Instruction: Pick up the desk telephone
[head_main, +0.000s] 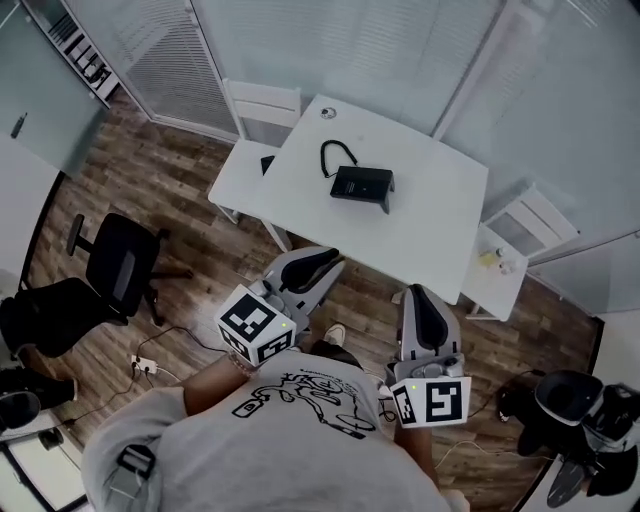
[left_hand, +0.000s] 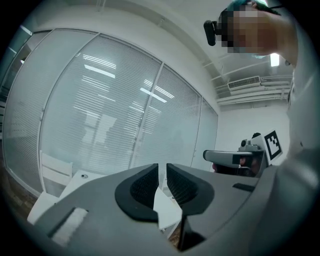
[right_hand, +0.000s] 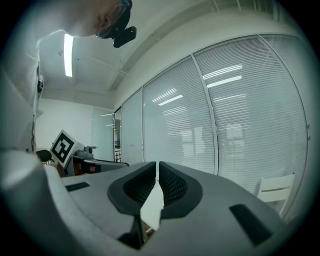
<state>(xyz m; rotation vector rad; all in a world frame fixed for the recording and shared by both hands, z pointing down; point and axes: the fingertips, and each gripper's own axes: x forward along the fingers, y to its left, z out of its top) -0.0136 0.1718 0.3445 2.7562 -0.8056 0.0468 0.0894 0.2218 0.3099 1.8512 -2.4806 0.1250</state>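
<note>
White table (head_main: 435, 225) sits ahead of me, well apart from both tools. The black telephone (head_main: 362, 184) lies near the table's middle, with its curled cord (head_main: 338, 153) looping off the far side. Nothing touches it yet, so I judge the pickup not started.

The left gripper (head_main: 322, 262) shows its jaws barely apart in the left gripper view (left_hand: 162, 177), a thin slit with nothing in it. The right gripper (head_main: 418, 297) has its jaws closed together in the right gripper view (right_hand: 157, 175) and holds nothing. Both are held low in front of the body, over the wood floor (head_main: 180, 190), short of the table's near edge.

Risks as I see them:
- Neither tool is wide enough to take the phone. Arriving like this would push it instead of gripping it, so the jaws need to open on the way in.
- The phone looks smooth and wedge-shaped, so a nudge could slide it across the top.
- The cord could snag or drag the handset off if I grab only one part.
- A cable and plug strip (head_main: 147, 364) lie on the floor to my left, a trip hazard if I step that way.
</note>
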